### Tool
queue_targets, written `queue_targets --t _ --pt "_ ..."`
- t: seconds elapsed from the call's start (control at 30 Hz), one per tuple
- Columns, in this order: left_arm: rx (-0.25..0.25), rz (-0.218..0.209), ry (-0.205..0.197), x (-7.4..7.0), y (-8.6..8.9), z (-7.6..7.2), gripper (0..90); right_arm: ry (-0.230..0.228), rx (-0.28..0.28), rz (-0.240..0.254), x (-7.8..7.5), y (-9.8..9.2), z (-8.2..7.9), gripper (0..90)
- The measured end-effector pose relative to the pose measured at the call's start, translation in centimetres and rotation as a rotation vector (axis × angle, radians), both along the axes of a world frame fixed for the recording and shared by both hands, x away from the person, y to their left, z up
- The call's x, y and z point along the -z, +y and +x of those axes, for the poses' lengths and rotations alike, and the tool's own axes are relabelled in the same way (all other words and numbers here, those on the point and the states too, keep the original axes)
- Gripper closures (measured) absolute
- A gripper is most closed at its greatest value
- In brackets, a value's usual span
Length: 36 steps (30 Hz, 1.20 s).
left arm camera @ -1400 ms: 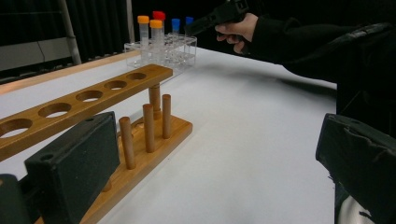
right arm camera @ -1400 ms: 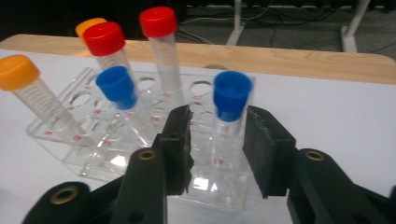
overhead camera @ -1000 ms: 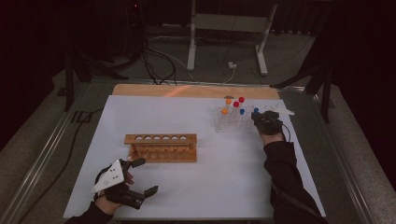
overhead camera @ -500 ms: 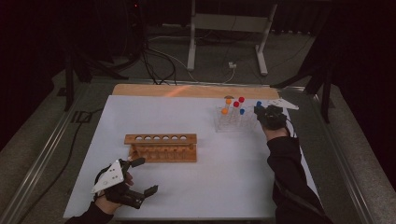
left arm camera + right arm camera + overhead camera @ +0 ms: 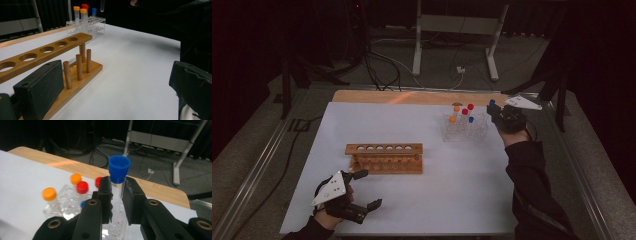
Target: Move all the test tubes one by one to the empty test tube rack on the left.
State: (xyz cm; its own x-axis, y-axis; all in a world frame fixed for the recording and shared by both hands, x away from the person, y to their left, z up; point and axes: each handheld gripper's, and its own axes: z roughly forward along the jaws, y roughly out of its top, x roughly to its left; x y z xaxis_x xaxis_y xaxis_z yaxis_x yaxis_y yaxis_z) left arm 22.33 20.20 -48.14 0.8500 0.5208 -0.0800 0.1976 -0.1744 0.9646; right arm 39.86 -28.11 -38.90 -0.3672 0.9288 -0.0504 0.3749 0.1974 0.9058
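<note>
My right gripper (image 5: 117, 192) is shut on a clear tube with a blue cap (image 5: 118, 170) and holds it upright above the clear plastic rack (image 5: 65, 207). Seen from the high view, that gripper (image 5: 494, 113) hovers just right of the clear rack (image 5: 464, 131), which still holds orange-, red- and blue-capped tubes. A wooden tube rack (image 5: 384, 157) with a row of empty holes lies mid-table. My left gripper (image 5: 362, 192) rests open near the front left, its jaws wide apart and aimed along the wooden rack (image 5: 75, 62). The lifted tube's bottom (image 5: 102, 6) hangs above the clear rack (image 5: 86, 25).
The white mat (image 5: 452, 190) covers the table, with a wooden strip (image 5: 412, 96) along its far edge. Metal rails run down both sides. Cables and a stand's legs (image 5: 452, 45) lie on the floor beyond.
My right gripper has risen with the blue-capped tube, drawing it up out of the clear rack. The left gripper has stayed put.
</note>
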Motion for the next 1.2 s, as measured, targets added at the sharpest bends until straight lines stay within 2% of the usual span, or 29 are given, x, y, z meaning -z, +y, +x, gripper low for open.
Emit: queue_targets --t 0.1,0.2,0.33,0.47,0.5,0.6,0.63,0.77,0.83,0.9,0.93,0.97,1.07,1.13,1.2 --pt "-0.024 -0.022 0.005 -0.2 0.1 0.0 0.5 -0.002 -0.044 0.017 -0.4 0.4 -1.1 76.8" --pt "-0.028 -0.017 0.005 -0.4 0.0 0.0 0.6 0.006 -0.080 0.006 -0.3 0.9 -1.8 76.8" --pt "0.002 -0.008 0.015 -0.8 -0.3 0.1 0.5 0.009 -0.115 0.005 -0.2 1.5 -2.7 76.8" --pt "0.035 0.017 0.009 -1.6 -0.9 0.2 0.5 0.014 -0.173 0.002 0.1 2.6 -4.2 76.8" --pt "0.039 0.027 0.009 -1.8 -1.0 0.3 0.5 0.014 -0.173 0.002 0.1 2.6 -4.2 76.8" --pt "0.066 0.011 0.024 -2.5 -1.3 0.8 0.5 0.030 -0.234 -0.001 0.7 3.8 -5.5 76.8" --pt "0.077 0.008 0.028 -2.7 -1.4 1.1 0.5 0.030 -0.234 -0.001 0.7 3.8 -5.5 76.8" --pt "0.078 0.005 0.062 -3.6 -1.8 1.9 0.6 0.040 -0.310 0.005 1.7 5.3 -7.3 76.8" --pt "0.063 0.009 0.055 -4.2 -2.1 2.2 0.6 0.047 -0.340 0.003 2.1 5.9 -8.0 76.8" --pt "0.055 0.006 0.054 -4.8 -2.5 2.6 0.6 0.050 -0.355 0.000 2.4 6.2 -8.3 76.8" --pt "0.062 -0.008 0.050 -5.3 -2.9 2.9 0.6 0.058 -0.385 0.003 2.8 6.8 -8.9 76.8" --pt "0.062 -0.008 0.050 -5.3 -2.9 2.9 0.6 0.058 -0.385 0.003 2.8 6.8 -8.9 76.8" --pt "0.066 -0.014 0.051 -6.0 -4.0 3.3 0.6 0.063 -0.442 0.014 3.3 7.8 -10.3 76.8" --pt "0.084 -0.021 0.051 -6.4 -4.8 3.7 0.6 0.056 -0.449 0.009 3.4 8.1 -10.6 76.8" --pt "0.110 -0.042 0.059 -6.9 -6.0 4.3 0.6 0.056 -0.485 0.030 3.8 8.8 -11.4 76.8"
